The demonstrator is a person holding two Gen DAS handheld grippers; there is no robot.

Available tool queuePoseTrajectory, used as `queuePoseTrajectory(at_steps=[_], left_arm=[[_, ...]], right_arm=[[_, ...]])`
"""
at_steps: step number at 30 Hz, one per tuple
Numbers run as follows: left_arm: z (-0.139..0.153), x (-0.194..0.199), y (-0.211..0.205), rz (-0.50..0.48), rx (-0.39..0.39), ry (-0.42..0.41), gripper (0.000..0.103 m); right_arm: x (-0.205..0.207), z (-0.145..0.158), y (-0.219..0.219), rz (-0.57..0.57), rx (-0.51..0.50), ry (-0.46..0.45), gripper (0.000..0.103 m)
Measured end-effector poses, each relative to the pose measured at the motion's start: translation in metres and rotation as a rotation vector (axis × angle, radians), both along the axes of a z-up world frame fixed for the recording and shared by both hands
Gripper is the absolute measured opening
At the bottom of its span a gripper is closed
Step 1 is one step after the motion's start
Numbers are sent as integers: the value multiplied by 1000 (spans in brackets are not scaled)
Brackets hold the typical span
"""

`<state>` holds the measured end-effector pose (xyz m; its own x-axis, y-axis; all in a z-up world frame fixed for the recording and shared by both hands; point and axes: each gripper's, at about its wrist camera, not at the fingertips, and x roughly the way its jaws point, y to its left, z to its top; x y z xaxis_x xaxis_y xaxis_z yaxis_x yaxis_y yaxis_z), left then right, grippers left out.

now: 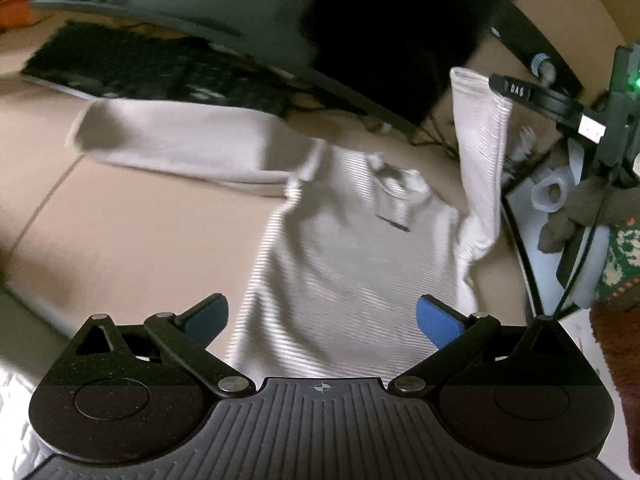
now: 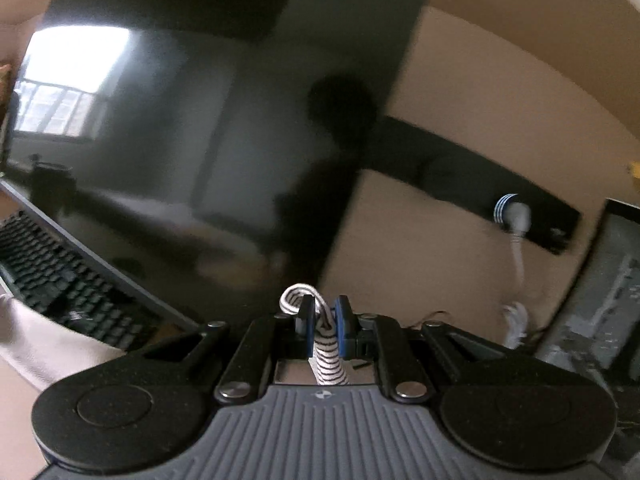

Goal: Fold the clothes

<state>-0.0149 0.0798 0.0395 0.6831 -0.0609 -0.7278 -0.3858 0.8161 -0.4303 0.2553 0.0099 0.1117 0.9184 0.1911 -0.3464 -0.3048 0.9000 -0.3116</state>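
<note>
A white, finely striped long-sleeved top (image 1: 340,248) lies spread on the beige desk (image 1: 132,232). One sleeve (image 1: 172,140) stretches out to the left. The other sleeve (image 1: 480,152) is lifted upright at the right, its cuff pinched by my right gripper (image 1: 508,90), seen from the side. In the right wrist view my right gripper (image 2: 323,322) is shut on a loop of that striped cuff (image 2: 298,298), which hangs down between the blue pads. My left gripper (image 1: 322,320) hovers open above the top's lower body, with nothing between its blue pads.
A black keyboard (image 1: 132,68) and a large dark monitor (image 2: 180,140) stand behind the top. A black strip with a white plug and cable (image 2: 516,220) runs along the wall at the right. Clutter and a dark case (image 2: 600,300) crowd the right side.
</note>
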Motion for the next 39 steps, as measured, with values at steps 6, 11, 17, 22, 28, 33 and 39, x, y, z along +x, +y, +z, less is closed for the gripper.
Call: queuePoseTrajectory(at_steps=[6,11,17,22,28,33,39], left_arm=[[-6,-28,27,107,-12,35,102],[-13,-47,45,173,-28,66,102],[-16,-44,50,157,-47,62,102],[-15,-22,39,77,-66,35,102],[-10,32,22,3,5,-74,102],[-19,91,-1,-84,87,-77,71],[-43,157,-19,-137,126,7,55]], right_arm=[[9,-22,45,61,-10,51,8],[16,-45,73,94,8,119,8],[-8,-67,74,133,-7,216,9],[-24,-83,27,38,28,302,12],[-75,-111,-50,-58,91,410,36],[-106,-127,-104,-187,257,489,38],[-120,-117,-140,-219,365,450,55]])
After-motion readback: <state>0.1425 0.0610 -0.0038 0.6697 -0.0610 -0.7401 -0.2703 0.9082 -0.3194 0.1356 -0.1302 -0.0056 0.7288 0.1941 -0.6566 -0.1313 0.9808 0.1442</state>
